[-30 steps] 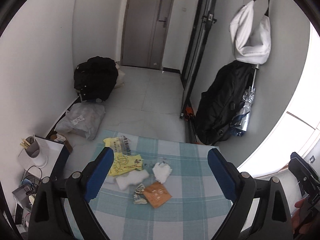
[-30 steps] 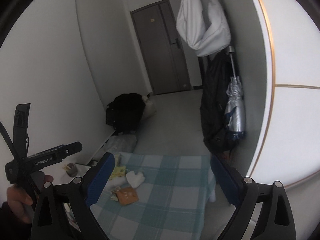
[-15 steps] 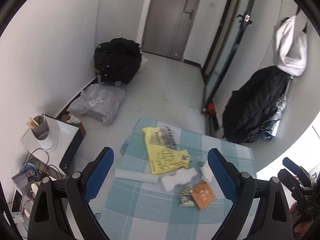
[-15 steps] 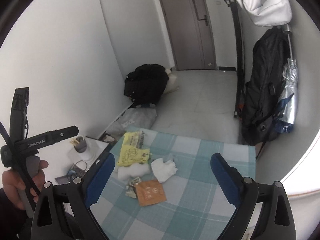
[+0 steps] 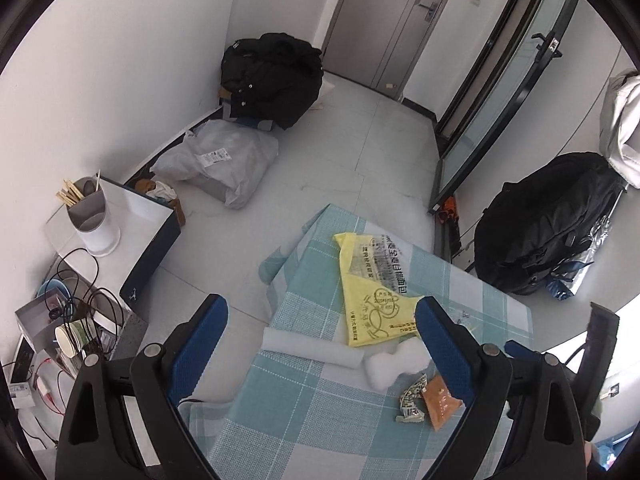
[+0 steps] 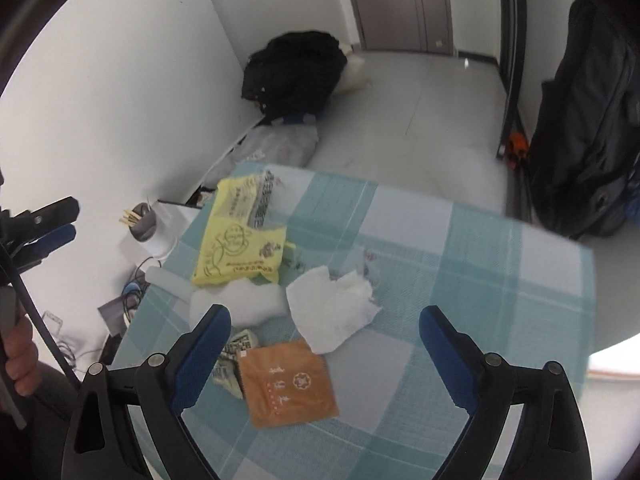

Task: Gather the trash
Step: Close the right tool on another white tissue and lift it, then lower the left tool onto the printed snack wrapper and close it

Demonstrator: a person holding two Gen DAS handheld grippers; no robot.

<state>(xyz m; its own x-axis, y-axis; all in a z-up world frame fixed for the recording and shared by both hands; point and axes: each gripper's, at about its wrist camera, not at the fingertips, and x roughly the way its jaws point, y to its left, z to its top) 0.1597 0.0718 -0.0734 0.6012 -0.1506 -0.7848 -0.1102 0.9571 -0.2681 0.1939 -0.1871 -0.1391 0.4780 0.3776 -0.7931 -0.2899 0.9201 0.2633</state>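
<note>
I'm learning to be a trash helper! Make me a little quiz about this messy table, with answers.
1. True or false: the right gripper is holding the orange packet.
2. What colour is the plastic bag on the checked tablecloth?
3. Which lies nearest the orange packet: (a) crumpled white tissue, (b) cup of sticks, (c) black backpack?

Key: 1 false, its fingers are open and empty. 2 yellow. 3 (a).

The left gripper (image 5: 320, 320) hangs over the checked tabletop (image 5: 304, 408), fingers (image 5: 200, 340) spread wide with nothing between them. On the cloth lie a yellow bag (image 5: 372, 300), a white roll (image 5: 312, 350), a white wad (image 5: 392, 364), a printed wrapper (image 5: 410, 400) and an orange packet (image 5: 440, 400).
</note>
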